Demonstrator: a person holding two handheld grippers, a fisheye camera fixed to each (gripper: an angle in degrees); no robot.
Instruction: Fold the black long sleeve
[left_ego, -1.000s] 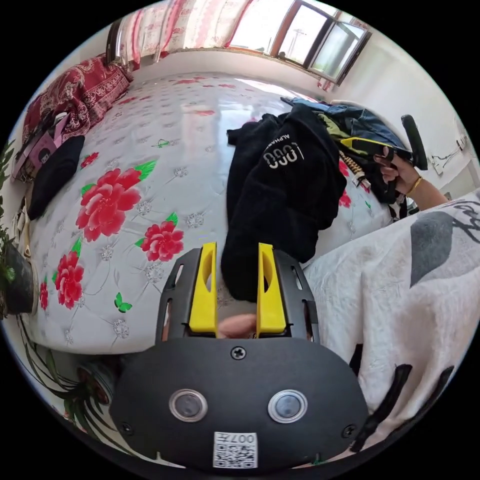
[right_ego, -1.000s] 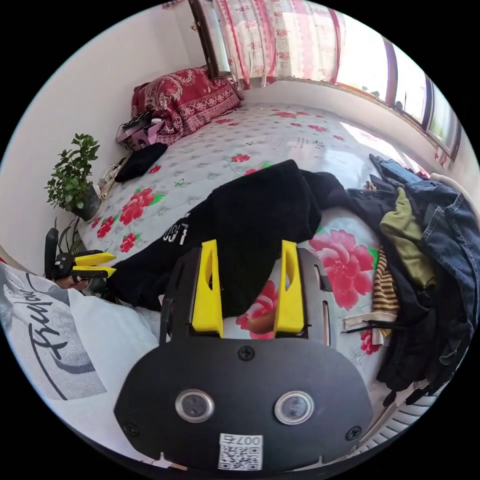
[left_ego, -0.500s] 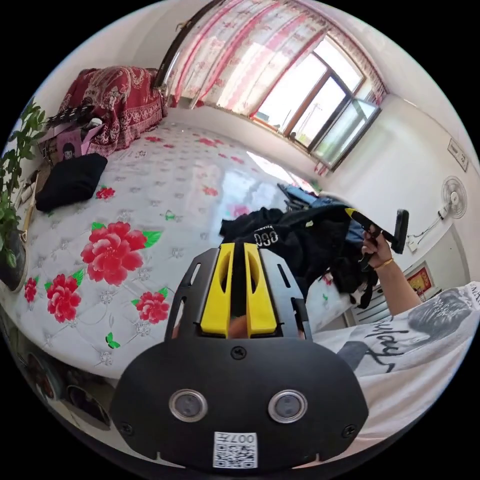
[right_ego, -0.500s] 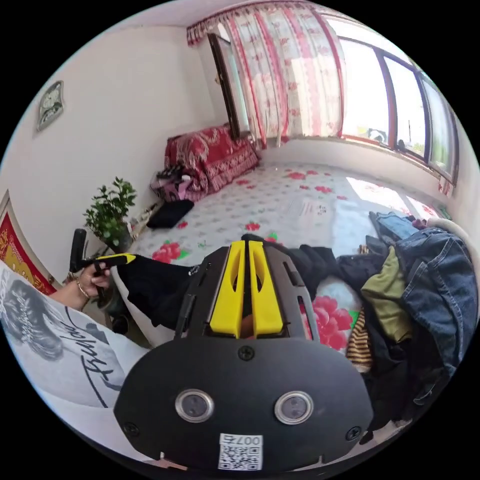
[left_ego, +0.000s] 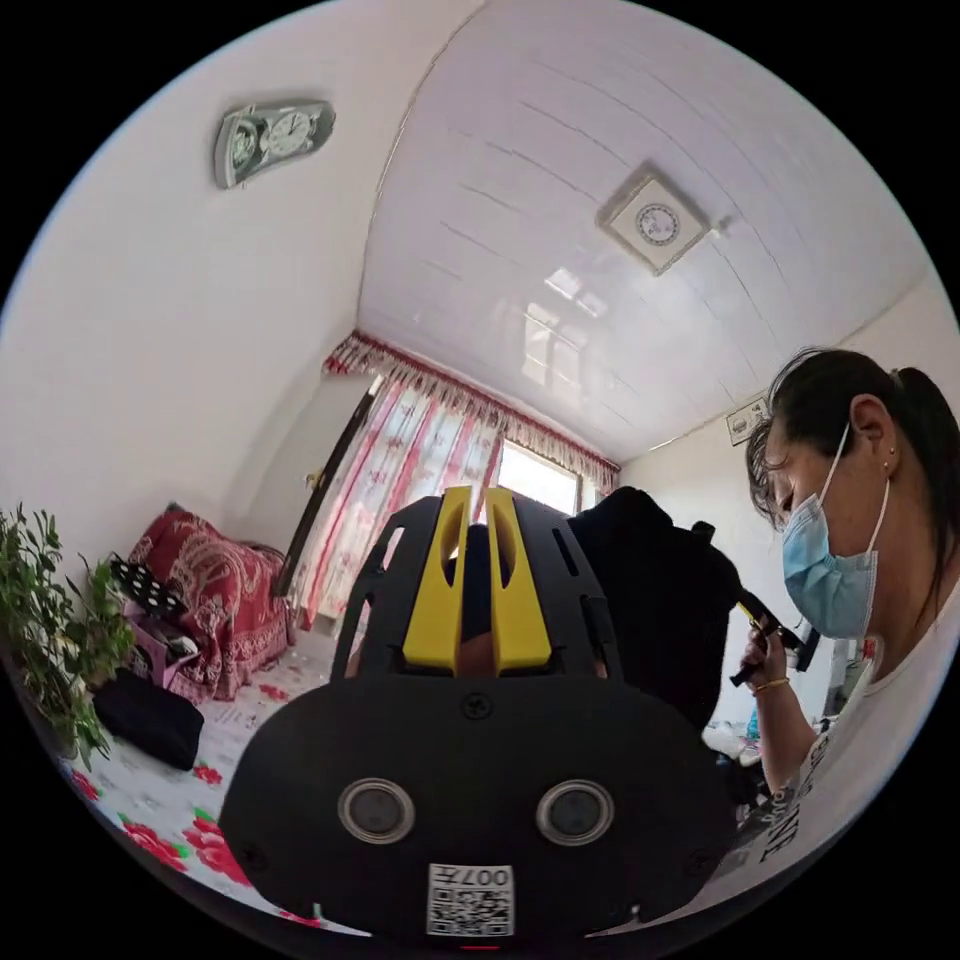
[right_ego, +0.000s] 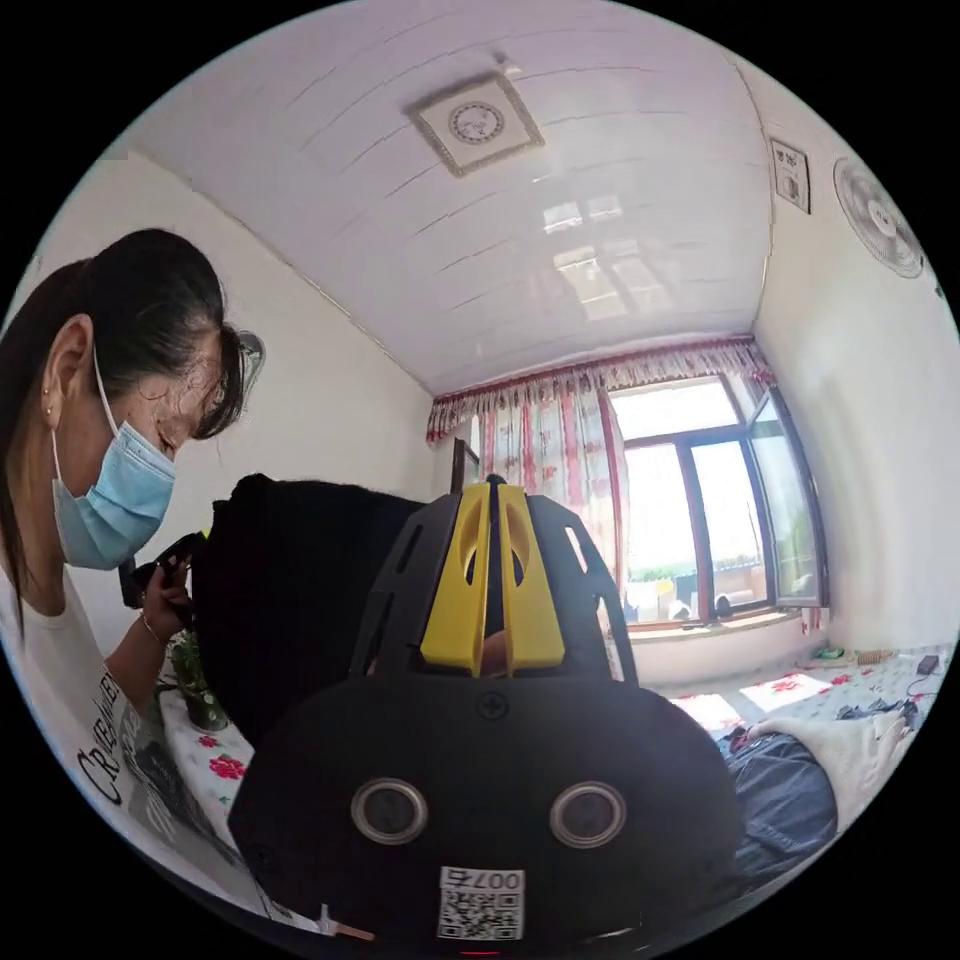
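I am holding the black long sleeve (left_ego: 655, 600) aloft above the bed (left_ego: 150, 790), left gripper (left_ego: 478, 560) and right gripper (right_ego: 492, 560) each pinching its upper edge between nearly closed jaws, the garment hanging down between them, long axis likely vertical; no legible writing on it.

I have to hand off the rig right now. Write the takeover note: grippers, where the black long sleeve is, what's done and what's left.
Left gripper: shut on the black long sleeve.
Right gripper: shut on the same garment.
Garment: raised in the air between both grippers, in front of the person, above the floral bed.
Done: picked up and lifted.
Left: lay it flat on the bed, then make every fold.
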